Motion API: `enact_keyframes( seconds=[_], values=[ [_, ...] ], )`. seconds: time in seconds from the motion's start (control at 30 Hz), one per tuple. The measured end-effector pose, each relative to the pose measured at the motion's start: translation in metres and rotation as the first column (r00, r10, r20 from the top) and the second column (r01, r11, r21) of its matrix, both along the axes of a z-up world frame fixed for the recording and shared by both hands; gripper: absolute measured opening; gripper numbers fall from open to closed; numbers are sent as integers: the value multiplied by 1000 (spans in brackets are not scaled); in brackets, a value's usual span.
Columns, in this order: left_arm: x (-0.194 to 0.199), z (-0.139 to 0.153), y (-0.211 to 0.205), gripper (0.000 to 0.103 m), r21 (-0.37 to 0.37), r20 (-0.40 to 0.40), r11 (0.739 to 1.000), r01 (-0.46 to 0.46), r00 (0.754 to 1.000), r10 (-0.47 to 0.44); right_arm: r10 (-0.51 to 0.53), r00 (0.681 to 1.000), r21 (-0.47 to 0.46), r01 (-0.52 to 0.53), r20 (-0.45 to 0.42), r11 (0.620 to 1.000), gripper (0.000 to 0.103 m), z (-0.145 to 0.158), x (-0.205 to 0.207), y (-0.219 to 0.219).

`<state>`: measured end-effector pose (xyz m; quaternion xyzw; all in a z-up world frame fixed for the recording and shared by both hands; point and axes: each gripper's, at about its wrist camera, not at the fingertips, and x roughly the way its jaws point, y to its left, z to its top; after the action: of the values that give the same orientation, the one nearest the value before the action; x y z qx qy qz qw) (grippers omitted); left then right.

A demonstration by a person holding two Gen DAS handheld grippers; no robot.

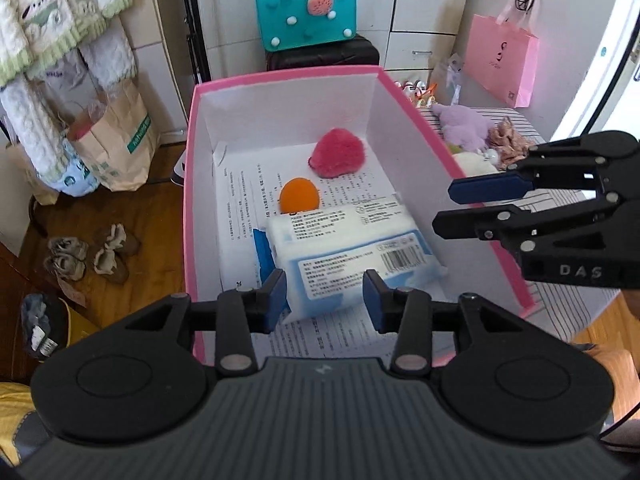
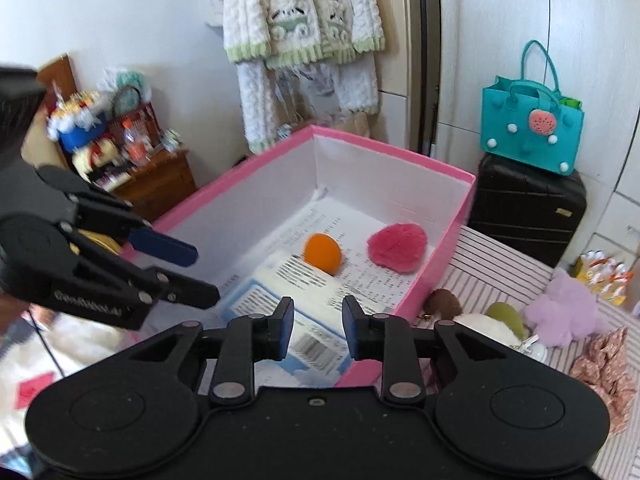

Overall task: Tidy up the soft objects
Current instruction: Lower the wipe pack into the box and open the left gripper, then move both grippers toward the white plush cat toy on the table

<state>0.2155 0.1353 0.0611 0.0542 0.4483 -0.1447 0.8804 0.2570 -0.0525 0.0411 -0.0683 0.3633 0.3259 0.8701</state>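
Note:
A pink box (image 1: 288, 76) with white walls stands on a striped surface; it also shows in the right wrist view (image 2: 384, 148). Inside lie a fluffy pink pompom (image 1: 338, 152) (image 2: 397, 246), an orange ball (image 1: 299, 201) (image 2: 322, 253) and a white-and-blue tissue pack (image 1: 352, 248) (image 2: 304, 304) on printed paper. My left gripper (image 1: 325, 300) is open and empty, hovering over the box's near end above the pack. My right gripper (image 2: 317, 330) is open and empty over the box's near corner; it also shows in the left wrist view (image 1: 444, 208).
On the striped surface (image 2: 500, 272) beside the box lie a purple plush (image 2: 568, 312), a green-and-white plush (image 2: 506, 318), a brown plush (image 2: 444, 302) and a floral scrunchie (image 2: 604, 360). A teal bag (image 1: 306, 8) on a black suitcase stands behind. Shoes (image 1: 92, 256) lie on the floor.

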Motion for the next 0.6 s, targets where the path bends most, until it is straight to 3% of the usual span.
enact_keyframes(
  seconds=[0.17,0.6],
  values=[
    [-24,19,-6,46,17,30,1000,6,1000,-6,49,999,52,-49,5,997,35,17,-17,-13],
    [-96,58,-38,51,24,176,996,84,981,-87,100,983,99,-116,152,988,44,58,-85,-53]
  ],
)
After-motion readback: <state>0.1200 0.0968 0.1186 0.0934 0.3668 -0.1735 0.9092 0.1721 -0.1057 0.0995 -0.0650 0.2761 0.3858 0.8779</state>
